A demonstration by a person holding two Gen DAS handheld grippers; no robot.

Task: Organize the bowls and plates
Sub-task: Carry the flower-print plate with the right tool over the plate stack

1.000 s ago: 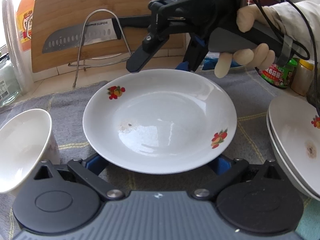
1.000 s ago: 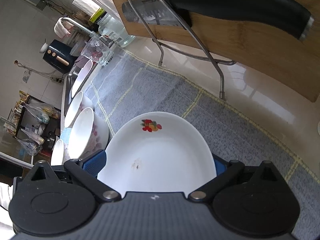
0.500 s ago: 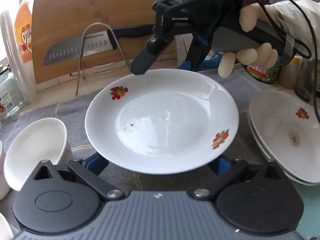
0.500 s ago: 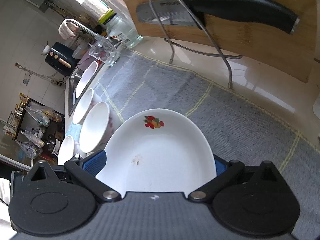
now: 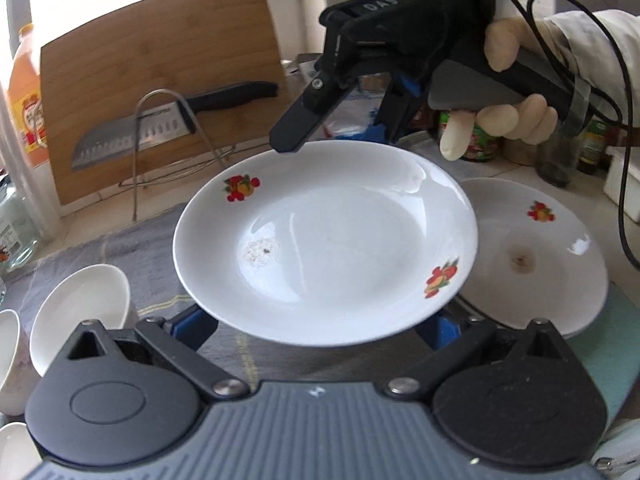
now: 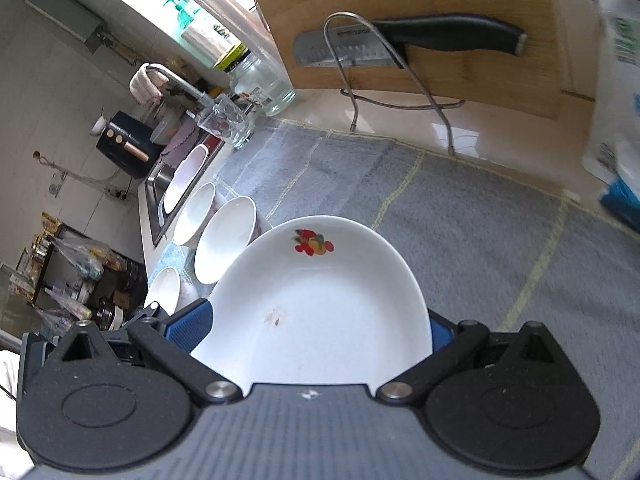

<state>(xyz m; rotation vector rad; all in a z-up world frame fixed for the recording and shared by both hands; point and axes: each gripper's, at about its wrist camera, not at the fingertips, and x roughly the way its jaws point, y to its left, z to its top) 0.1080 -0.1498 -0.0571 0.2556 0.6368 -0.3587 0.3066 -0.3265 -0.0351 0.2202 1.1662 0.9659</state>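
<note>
Both grippers meet on one plate [image 5: 326, 240]; the left gripper [image 5: 320, 326] has blue pads showing at either side of the near rim, at 6 o'clock, but whether they pinch the rim or merely sit beneath it cannot be told, since the plate hides their tips; the right gripper [image 5: 332, 138], held by a gloved hand [image 5: 508, 92], reaches the far rim at 12 o'clock, one finger over the rim and one behind it, seemingly clamped on it; its own view shows the plate filling the space between the pads, contact cut off by the gripper body. The plate sits raised above a grey mat [image 6: 460, 216], with fruit prints and a small brown stain inside; a second plate [image 5: 536, 256], also stained, lies at 3 o'clock, partly covered. Empty white bowls [image 5: 78, 312] stand at 8 o'clock, some cut off by the frame. Behind, a board [image 5: 160, 80] leans at 11 o'clock, a knife [image 5: 168, 128] in a wire rack before it; jars at 2 o'clock are blurred; a sink [image 6: 160, 184] lies beyond the bowls.
</note>
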